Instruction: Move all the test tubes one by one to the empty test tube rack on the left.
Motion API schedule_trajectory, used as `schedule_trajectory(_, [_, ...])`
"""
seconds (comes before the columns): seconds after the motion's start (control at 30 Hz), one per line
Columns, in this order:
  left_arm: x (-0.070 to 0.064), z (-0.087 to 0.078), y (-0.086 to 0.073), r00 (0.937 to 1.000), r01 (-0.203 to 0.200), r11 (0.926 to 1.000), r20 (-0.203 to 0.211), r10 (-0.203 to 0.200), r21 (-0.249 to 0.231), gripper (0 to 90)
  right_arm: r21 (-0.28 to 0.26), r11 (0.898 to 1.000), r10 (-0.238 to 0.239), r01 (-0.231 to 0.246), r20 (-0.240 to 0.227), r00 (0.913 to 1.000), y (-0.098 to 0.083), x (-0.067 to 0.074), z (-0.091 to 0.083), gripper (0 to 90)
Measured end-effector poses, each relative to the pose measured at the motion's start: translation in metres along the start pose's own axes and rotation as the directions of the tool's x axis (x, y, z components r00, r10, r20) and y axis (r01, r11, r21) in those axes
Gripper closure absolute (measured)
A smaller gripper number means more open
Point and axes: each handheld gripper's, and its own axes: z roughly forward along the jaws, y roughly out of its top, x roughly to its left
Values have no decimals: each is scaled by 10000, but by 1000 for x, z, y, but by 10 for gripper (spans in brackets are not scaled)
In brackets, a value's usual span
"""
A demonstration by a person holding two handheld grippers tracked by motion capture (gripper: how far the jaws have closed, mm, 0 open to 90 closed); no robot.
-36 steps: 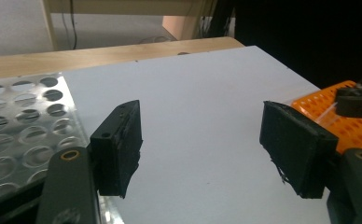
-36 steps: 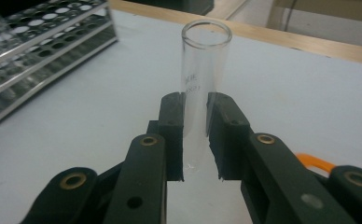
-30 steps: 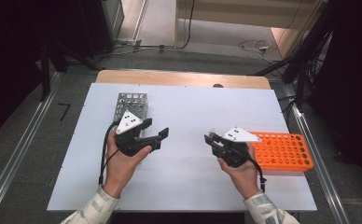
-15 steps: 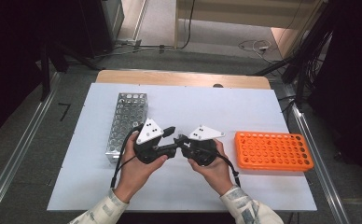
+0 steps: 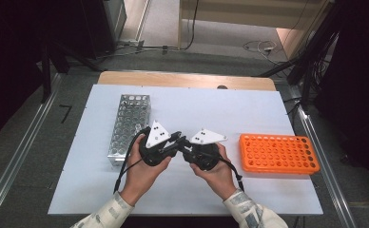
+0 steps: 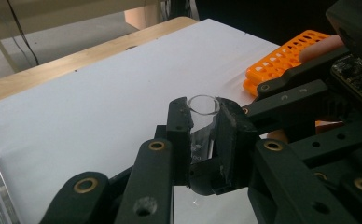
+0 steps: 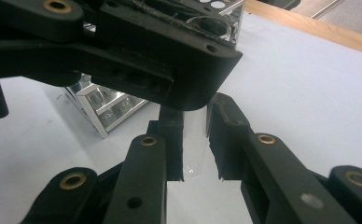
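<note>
1. Two grippers meet at the middle of the white table (image 5: pixel 268 190): your left gripper (image 5: pixel 177 138) and your right gripper (image 5: pixel 185 145) point at each other, tips touching or nearly so.
2. Your left gripper's jaws have just been closing, and in the left gripper view they press on a clear glass tube (image 6: pixel 202 123), upright, its open rim just above the pads.
3. Your right gripper is clamped on the same tube (image 7: pixel 194 140) lower down, right under the left jaws, so the tube hangs between both tools above the table.
4. Beside your left hand (image 5: pixel 142 168) lies the metal rack (image 5: pixel 129 126), near the table's left edge, with little room on that side.
5. At your right the orange rack (image 5: pixel 278 153) lies close to the right edge, a strip of bare table between it and your right hand (image 5: pixel 216 171).
6. Ahead of the grippers the table is open up to the wooden strip (image 5: pixel 187 80) at the far edge.
</note>
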Motion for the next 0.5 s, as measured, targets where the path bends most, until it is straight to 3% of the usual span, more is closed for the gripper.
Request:
schedule_trajectory(0.1, [1, 0, 0, 10000, 36, 10000, -40, -36, -56, 764, -5, 10000, 69, -69, -98, 9999, 0, -1, 0, 677])
schedule_trajectory(0.2, [5, -2, 1, 9998, 129, 9999, -128, -130, -104, 765, 60, 9997, 259, -257, -294, 9992, 0, -1, 0, 454])
schedule_trajectory(0.33, [14, -4, 4, 9989, 319, 9993, -352, -325, -178, 764, -117, 9986, 505, -508, -264, 9984, -2, 0, -4, 275])
schedule_trajectory(0.5, [28, -9, 9, 9935, 744, 9966, -842, -771, -345, 764, -212, 9968, 775, -772, 127, 9969, -8, -9, -13, 202])
